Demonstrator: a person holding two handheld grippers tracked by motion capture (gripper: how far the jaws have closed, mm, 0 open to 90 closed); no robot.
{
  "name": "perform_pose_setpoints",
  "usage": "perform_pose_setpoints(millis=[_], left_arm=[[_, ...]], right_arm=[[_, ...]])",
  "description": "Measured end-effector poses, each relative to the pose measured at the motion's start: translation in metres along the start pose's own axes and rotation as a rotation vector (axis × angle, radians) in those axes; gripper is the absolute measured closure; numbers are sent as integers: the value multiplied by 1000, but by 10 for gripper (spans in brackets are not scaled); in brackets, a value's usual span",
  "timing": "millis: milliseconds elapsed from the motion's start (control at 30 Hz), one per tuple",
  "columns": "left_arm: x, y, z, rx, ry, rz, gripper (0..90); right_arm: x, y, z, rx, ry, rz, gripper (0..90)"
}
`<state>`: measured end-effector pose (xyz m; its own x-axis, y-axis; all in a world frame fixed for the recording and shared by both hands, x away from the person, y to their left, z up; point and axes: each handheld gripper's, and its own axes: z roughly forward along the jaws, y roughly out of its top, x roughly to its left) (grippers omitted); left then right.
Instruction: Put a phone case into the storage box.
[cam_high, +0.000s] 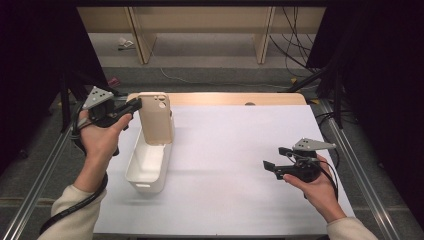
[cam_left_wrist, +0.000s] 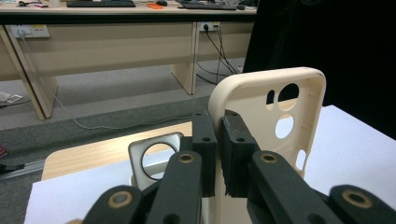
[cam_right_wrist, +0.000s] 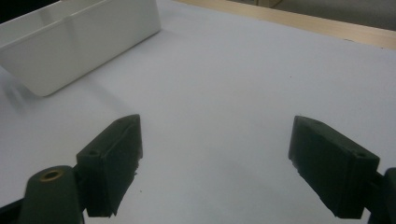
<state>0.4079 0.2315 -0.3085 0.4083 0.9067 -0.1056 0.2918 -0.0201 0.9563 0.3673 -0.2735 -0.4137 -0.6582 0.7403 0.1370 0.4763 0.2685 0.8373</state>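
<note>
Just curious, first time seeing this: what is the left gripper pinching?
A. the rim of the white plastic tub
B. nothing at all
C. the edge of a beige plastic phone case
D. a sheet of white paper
C: the left gripper is shut on the beige plastic phone case, held upright over the white plastic tub.

One phone case (cam_high: 155, 117), one white bin (cam_high: 148, 162), two grippers.

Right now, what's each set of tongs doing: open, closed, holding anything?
Left tongs: closed on the edge of the beige phone case, held upright over the white bin.
Right tongs: open, holding nothing, above the white table cover.
</note>
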Motion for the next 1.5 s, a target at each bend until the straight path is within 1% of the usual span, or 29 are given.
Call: perform_pose_setpoints(millis=[267, 767, 1100, 1367, 1500], left_arm=[[10, 0, 4, 3, 20, 3, 849], [24, -2, 20, 13, 48, 18, 848], [28, -5, 29, 23, 69, 25, 848], [29, -10, 37, 37, 76, 38, 848], [30, -12, 39, 37, 78, 34, 848]], right_arm=[[0, 0, 0, 0, -1, -1, 184], [0, 0, 0, 0, -2, 5, 183], [-1, 0, 0, 0, -1, 8, 183], [-1, 0, 0, -2, -1, 8, 183], [-1, 0, 0, -1, 0, 9, 183]])
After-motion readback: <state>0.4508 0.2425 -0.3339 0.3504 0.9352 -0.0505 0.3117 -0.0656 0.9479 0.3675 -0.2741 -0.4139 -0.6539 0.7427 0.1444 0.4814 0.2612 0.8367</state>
